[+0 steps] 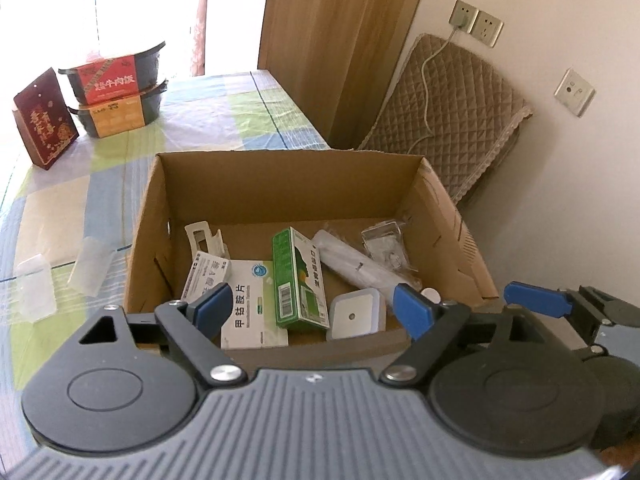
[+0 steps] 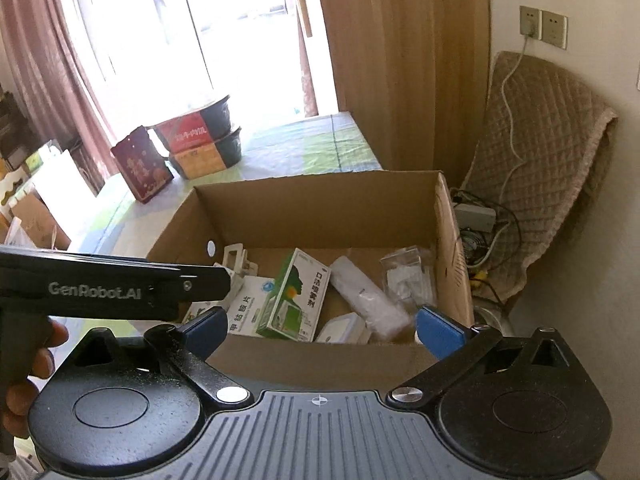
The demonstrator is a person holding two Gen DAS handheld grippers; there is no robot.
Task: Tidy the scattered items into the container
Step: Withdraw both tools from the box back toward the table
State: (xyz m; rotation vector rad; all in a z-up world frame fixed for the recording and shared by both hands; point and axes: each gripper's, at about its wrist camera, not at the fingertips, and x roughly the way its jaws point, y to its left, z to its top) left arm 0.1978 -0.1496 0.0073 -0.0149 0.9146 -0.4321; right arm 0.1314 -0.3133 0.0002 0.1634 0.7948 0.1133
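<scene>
An open cardboard box [image 1: 288, 184] stands on the checked tablecloth. In it lie a green carton [image 1: 300, 280], a white medicine box [image 1: 248, 308], a white hair clip [image 1: 204, 236], a white wrapped roll [image 1: 360, 264], a clear packet [image 1: 386, 248] and a square white light [image 1: 354, 316]. My left gripper [image 1: 314, 308] hovers open over the box's near side, holding nothing. My right gripper [image 2: 322, 330] is open and empty at the near wall of the box [image 2: 320, 208], with the green carton [image 2: 298, 296] ahead. Two clear plastic pieces [image 1: 36, 284] [image 1: 90, 266] lie on the cloth left of the box.
A red carton [image 1: 44, 120] and two stacked black food tubs [image 1: 116, 88] stand at the far left of the table. Right of the table's edge are a quilted brown cover [image 1: 452, 120], wall sockets [image 1: 476, 24] and a cable. A hand [image 2: 36, 360] holds the left gripper's handle.
</scene>
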